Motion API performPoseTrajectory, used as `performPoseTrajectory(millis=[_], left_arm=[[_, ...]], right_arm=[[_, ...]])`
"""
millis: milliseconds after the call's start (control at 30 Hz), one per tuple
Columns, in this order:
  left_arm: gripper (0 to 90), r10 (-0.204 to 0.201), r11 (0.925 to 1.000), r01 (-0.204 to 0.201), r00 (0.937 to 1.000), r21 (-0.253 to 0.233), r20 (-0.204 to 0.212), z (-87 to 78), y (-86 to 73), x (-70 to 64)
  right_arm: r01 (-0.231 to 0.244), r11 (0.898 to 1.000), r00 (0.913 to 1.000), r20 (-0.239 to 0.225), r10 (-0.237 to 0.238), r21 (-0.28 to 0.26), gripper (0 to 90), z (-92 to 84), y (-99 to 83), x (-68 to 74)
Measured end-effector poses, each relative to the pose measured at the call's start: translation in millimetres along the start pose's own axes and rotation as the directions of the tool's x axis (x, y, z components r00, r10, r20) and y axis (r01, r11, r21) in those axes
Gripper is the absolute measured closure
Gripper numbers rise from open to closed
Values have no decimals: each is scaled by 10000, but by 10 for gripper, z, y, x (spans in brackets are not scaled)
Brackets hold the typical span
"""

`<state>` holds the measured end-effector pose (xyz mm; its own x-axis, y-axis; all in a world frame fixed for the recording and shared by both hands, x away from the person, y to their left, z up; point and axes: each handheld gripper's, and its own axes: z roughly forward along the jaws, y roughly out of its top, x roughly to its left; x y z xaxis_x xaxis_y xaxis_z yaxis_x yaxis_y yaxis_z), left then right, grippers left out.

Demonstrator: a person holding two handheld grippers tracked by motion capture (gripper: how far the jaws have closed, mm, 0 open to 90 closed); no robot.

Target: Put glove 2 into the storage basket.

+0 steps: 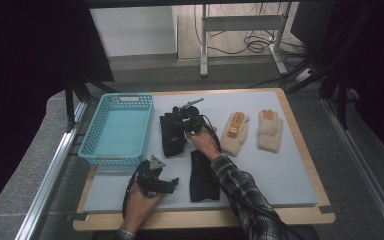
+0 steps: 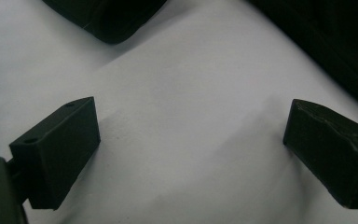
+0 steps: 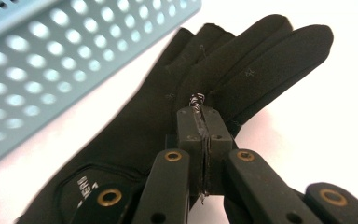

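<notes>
Your right gripper (image 1: 182, 119) sits just above the centre of the high view, over the black glove (image 1: 172, 133) that lies beside the teal basket (image 1: 115, 129). In the right gripper view its two jaws stand pressed together in the middle of the frame, and a small pinch of the glove (image 3: 205, 88) fabric shows right at their tips, so you have the glove nipped at the palm just below the fingers. The rest of that glove still lies flat on the grey mat (image 1: 280, 170), its fingers pointing to the upper right of that view, its cuff with white lettering at the lower left. The basket's perforated wall (image 3: 51, 60) fills the upper left there, close beside the glove but not touching it as far as you can see.

Your left gripper (image 1: 167, 184) rests low on the mat at the lower left of the high view, near the basket's front corner. In the left gripper view its jaws stand wide apart with bare mat (image 2: 186, 130) between them; it has hold of nothing.

A second black glove (image 1: 203, 176) lies below the centre of the high view, partly under your right forearm. Two cream gloves (image 1: 252, 131) lie side by side to the right of centre, well apart from both grippers.
</notes>
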<state>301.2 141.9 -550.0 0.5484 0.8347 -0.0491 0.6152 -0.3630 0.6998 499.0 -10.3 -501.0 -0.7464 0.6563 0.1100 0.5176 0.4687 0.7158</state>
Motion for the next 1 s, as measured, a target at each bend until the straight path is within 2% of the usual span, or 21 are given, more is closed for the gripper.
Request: performPoseTrajectory(millis=[167, 200, 300, 333, 367, 567, 700, 733, 800, 1000], left_arm=[[40, 13, 10000, -13, 10000, 14, -7, -1, 0, 0], [41, 13, 10000, -13, 10000, 14, -7, -1, 0, 0], [41, 49, 10000, -49, 10000, 12, -10, 0, 0, 3], [40, 49, 10000, -49, 10000, 12, -10, 0, 0, 3], [41, 48, 10000, -48, 10000, 15, -10, -1, 0, 3], [41, 51, 10000, -51, 10000, -3, -13, 1, 0, 3], [41, 59, 10000, -59, 10000, -1, -14, 0, 0, 4], [41, 59, 10000, -59, 10000, -1, -14, 0, 0, 4], [41, 68, 10000, -68, 10000, 16, -22, -2, 1, 4], [41, 19, 10000, -19, 10000, -25, -20, 1, 1, 0]], right_arm=[[-121, 9993, 9999, -76, 119, -354, 878, -244, 45, 20], [-121, 9993, 9999, -76, 119, -354, 878, -244, 45, 20], [-152, 9981, 9996, -229, 139, -600, 878, -450, 43, 15], [-152, 9981, 9996, -229, 139, -600, 878, -450, 43, 15], [-215, 9973, 9992, -337, 192, -696, 878, -552, 21, 6], [-543, 9936, 9957, -807, 464, -992, 878, -881, -74, -2], [-540, 9920, 9939, -1014, 425, -1140, 877, -1132, -172, 41], [-540, 9920, 9939, -1014, 425, -1140, 877, -1132, -172, 41], [-632, 9897, 9920, -1163, 483, -1284, 878, -1317, -284, 84], [-923, 9850, 9857, -1534, 696, -1457, 877, -1618, -574, 177]])
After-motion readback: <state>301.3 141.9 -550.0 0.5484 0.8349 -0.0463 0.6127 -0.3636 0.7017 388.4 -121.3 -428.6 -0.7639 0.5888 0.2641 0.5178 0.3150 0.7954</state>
